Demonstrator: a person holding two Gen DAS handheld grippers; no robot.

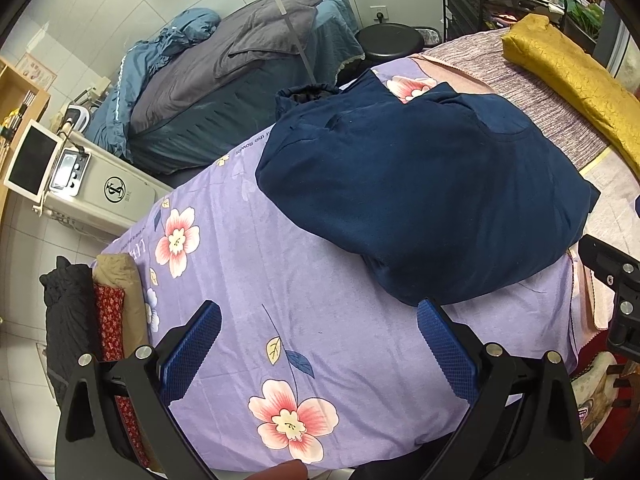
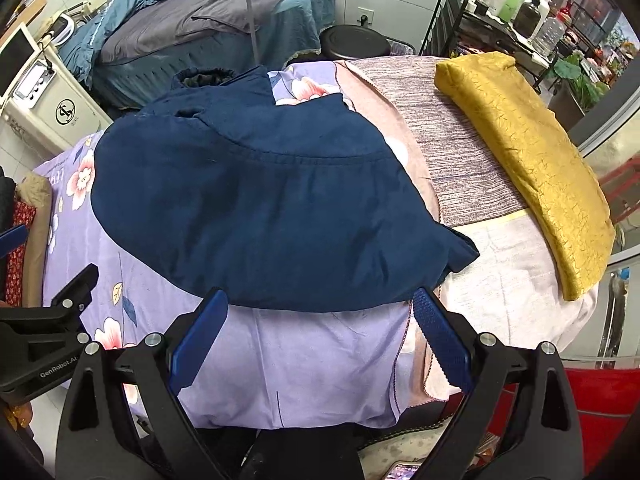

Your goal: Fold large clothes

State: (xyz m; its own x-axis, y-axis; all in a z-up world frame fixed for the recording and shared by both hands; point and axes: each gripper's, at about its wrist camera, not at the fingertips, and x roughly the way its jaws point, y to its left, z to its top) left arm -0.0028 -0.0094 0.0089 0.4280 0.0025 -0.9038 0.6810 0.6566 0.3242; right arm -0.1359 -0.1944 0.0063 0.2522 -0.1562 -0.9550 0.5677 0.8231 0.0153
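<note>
Lying crosswise just beyond the right gripper [image 2: 320, 336], the navy jacket [image 2: 256, 200] is sitting nearer it than the left gripper [image 1: 316, 344], both jaws spread and holding nothing.

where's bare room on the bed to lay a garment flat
Most room: the floral sheet between the navy garment and the near edge. A smaller patch: the pale blanket between the garment and the yellow bundle. The middle and far right are crowded.

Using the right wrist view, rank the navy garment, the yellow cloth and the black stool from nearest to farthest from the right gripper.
1. Navy garment: just beyond the right gripper.
2. Yellow cloth: far right of the bed.
3. Black stool: behind the bed.
</note>
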